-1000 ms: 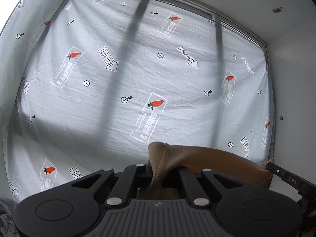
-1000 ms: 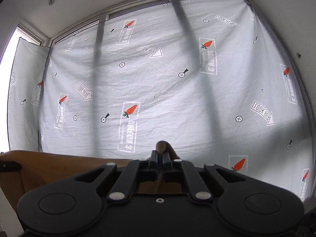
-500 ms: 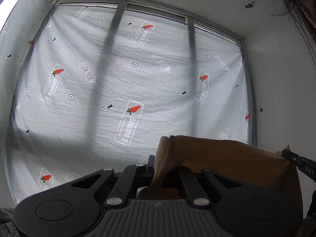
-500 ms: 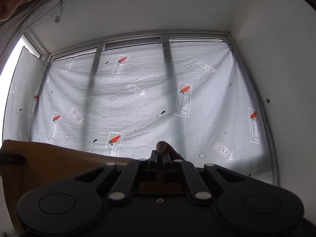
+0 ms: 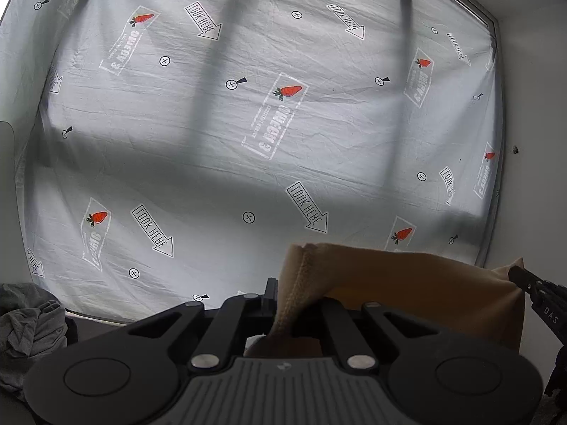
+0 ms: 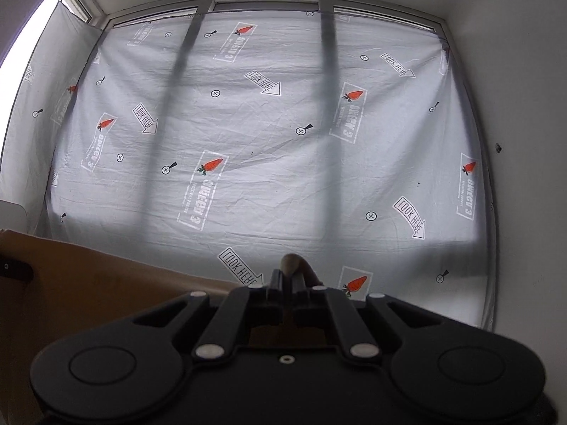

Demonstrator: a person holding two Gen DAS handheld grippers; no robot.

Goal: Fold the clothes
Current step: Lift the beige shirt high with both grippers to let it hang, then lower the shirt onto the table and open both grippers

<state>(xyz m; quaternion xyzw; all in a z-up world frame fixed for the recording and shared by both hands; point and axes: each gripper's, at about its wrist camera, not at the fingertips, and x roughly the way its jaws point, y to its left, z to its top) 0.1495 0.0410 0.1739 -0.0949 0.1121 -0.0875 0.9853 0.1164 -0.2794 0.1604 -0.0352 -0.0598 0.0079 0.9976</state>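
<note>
A tan garment [image 5: 407, 283] is held up in the air between both grippers, its top edge stretched across. My left gripper [image 5: 283, 297] is shut on one hemmed corner of it. My right gripper [image 6: 288, 279] is shut on the other corner; the cloth [image 6: 106, 294] spreads away to the left in that view. The tip of the right gripper [image 5: 531, 287] shows at the right edge of the left wrist view, and the tip of the left gripper [image 6: 14, 271] at the left edge of the right wrist view. The lower part of the garment is hidden.
A white sheet printed with carrots and arrows [image 5: 265, 124] hangs over the window ahead [image 6: 283, 141]. A crumpled grey garment [image 5: 28, 326] lies at the lower left. White walls stand on the right [image 6: 531, 177].
Both cameras have tilted back down after pointing up toward the ceiling; the sheet fills the views again. The tan garment stays gripped at both corners.
</note>
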